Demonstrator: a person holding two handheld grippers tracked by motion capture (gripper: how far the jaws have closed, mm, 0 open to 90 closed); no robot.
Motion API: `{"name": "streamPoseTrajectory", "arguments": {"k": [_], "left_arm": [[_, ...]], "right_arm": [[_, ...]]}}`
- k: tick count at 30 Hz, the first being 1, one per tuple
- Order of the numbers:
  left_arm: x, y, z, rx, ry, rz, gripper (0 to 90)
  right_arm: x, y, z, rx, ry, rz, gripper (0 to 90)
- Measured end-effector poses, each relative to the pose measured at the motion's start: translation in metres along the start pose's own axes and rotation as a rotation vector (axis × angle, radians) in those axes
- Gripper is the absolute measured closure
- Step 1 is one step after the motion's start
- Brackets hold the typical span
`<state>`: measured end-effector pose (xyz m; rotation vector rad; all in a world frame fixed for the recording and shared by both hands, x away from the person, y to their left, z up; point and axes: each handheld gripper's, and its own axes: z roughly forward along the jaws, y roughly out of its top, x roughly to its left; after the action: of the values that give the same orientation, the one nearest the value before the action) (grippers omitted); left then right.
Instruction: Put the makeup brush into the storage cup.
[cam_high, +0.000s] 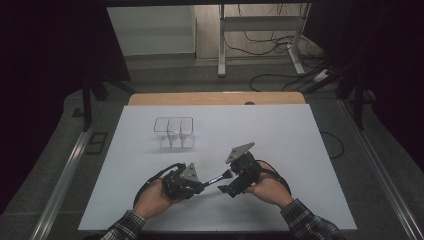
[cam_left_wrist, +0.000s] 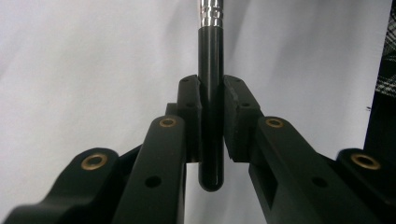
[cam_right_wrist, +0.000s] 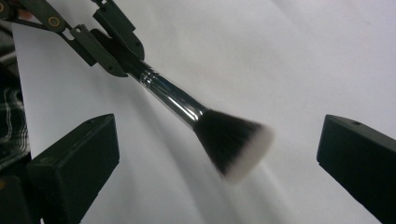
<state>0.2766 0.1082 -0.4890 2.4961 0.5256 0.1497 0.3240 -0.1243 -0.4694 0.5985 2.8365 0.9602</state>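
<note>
The thing in hand is a makeup brush (cam_right_wrist: 187, 109): a slim black handle, a bright chrome ferrule with ridged bands, and a flared head of dark bristles that pale to white at the tips. In the left gripper view the rounded black end of the handle (cam_left_wrist: 211, 116) stands upright between the pads, with the chrome rising above it.

It is held over a white sheet (cam_high: 280, 135) that covers the table; a strip of the wooden tabletop (cam_high: 215, 98) shows at the far edge of the sheet. A clear wire rack (cam_high: 174, 132) stands on the sheet, well beyond the brush and toward the person's left. Past the table the room is dim, with a grey floor, the white legs of a stand (cam_high: 260, 22) and loose cables.

The left gripper (cam_high: 201, 187) has its jaws pinched on the handle's end, pads pressing it from both sides, so the brush juts out toward the right gripper (cam_high: 230, 181). That gripper's jaws stand spread wide, no pad touching anything. In the right gripper view the bristle head hangs between the two pads (cam_right_wrist: 74, 161), nearer the one on that view's left, and clear of both.
</note>
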Motion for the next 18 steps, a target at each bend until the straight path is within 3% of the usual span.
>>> {"name": "streamPoseTrajectory", "arguments": {"k": [7, 18], "left_arm": [[0.007, -0.006, -0.01, -0.038, -0.01, -0.031, 78.7], [0.013, -0.012, -0.017, -0.077, -0.016, -0.075, 78.7]], "right_arm": [[-0.003, -0.007, -0.006, -0.076, -0.047, 0.037, 0.0], [-0.002, -0.022, -0.011, -0.165, -0.037, 0.098, 0.0]]}}
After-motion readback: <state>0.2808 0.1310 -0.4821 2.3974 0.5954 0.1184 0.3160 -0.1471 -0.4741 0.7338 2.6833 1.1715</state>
